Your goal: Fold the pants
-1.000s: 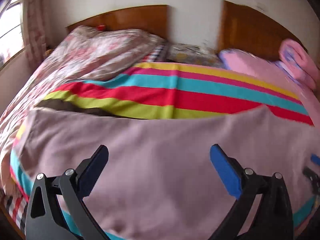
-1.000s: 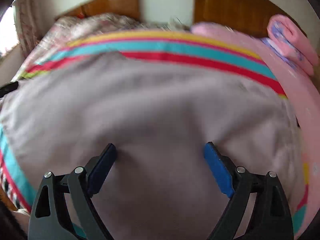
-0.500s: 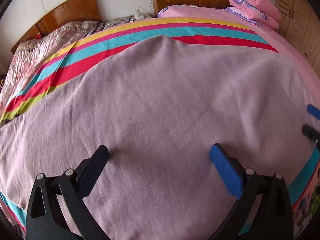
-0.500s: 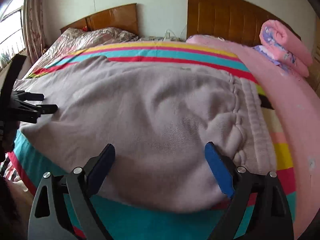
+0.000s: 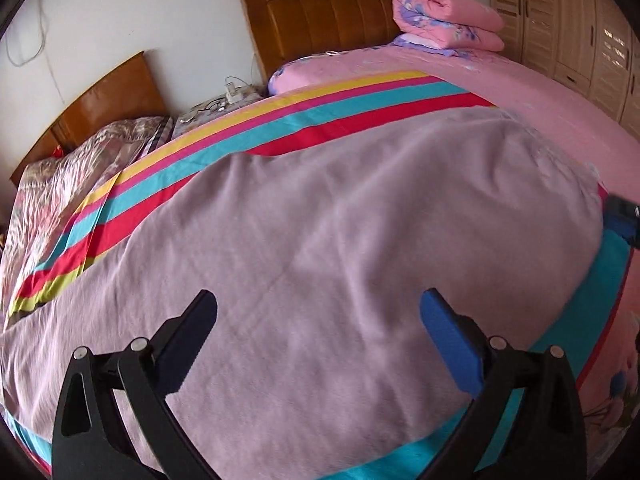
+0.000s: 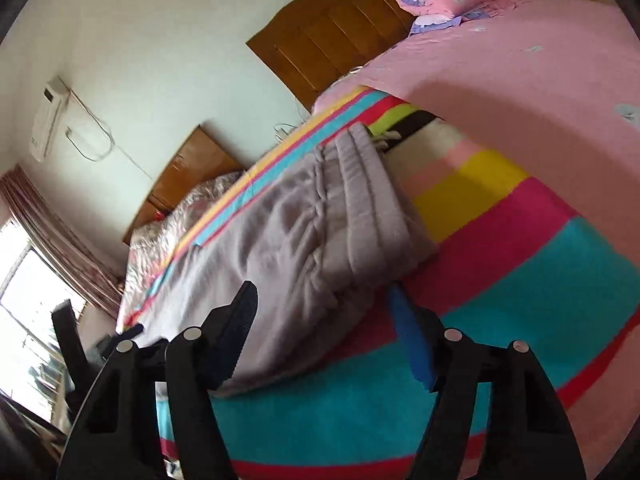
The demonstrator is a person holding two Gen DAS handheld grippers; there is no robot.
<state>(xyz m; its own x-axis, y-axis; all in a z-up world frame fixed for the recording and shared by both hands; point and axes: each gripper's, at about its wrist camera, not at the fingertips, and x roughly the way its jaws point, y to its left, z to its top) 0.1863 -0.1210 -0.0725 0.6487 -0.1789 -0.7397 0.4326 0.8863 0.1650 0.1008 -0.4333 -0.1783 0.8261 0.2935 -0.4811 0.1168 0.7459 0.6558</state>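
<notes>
The mauve pants [image 5: 360,200] lie flat on a striped blanket [image 5: 320,108] across the bed. My left gripper [image 5: 318,304] hovers open just above the wide leg fabric, with nothing pinched. In the right wrist view the pants [image 6: 280,232] run away to the left, and their ribbed waistband [image 6: 372,184] is nearest. My right gripper [image 6: 320,296] sits at the near waistband corner with its jaws closing. The bunched corner lies between the fingers, but the pads do not clearly press it. The right gripper's blue tip [image 5: 622,216] shows at the pants' right end in the left wrist view.
A rolled pink quilt [image 5: 444,16] lies by the wooden headboard [image 5: 320,20], with a wardrobe [image 5: 580,20] to its right. A floral quilt [image 5: 60,184] covers the far left bed. A pink sheet [image 6: 520,80] lies beyond the waistband, and a window [image 6: 24,300] is at the left.
Both views have rolled and swung sideways along the bed. The right gripper has come to the waistband's near corner and its jaws have narrowed. The left gripper stays open over the pants.
</notes>
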